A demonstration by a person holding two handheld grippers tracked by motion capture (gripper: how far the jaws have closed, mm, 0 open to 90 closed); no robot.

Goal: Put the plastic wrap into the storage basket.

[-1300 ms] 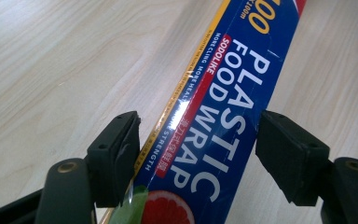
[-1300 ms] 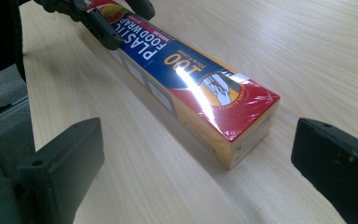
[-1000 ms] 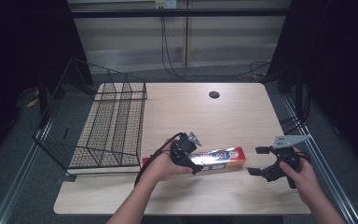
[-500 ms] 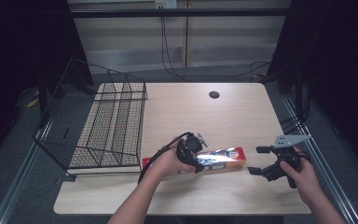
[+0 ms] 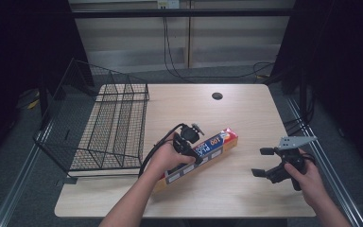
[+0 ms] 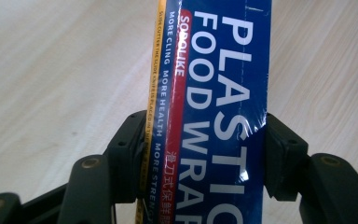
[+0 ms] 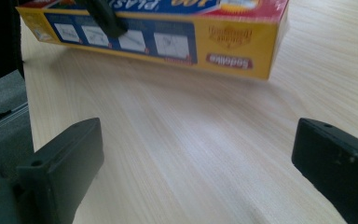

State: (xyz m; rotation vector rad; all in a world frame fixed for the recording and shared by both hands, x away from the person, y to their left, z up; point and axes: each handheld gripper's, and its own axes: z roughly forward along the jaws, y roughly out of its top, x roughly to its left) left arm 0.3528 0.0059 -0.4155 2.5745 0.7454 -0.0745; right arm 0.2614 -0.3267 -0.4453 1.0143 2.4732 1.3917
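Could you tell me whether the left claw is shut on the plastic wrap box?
Shut on it: the left claw has both jaws pressed against the plastic wrap box.

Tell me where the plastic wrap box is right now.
In the high view the plastic wrap box lies slantwise on the table, near its front middle, clamped by the left gripper, right of the wire basket.

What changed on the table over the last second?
The plastic food wrap box, clamped in the left tool, has swung: its far end now angles up toward the back of the table instead of lying flat across. The right tool stayed open near the right edge; the wire rack didn't move.
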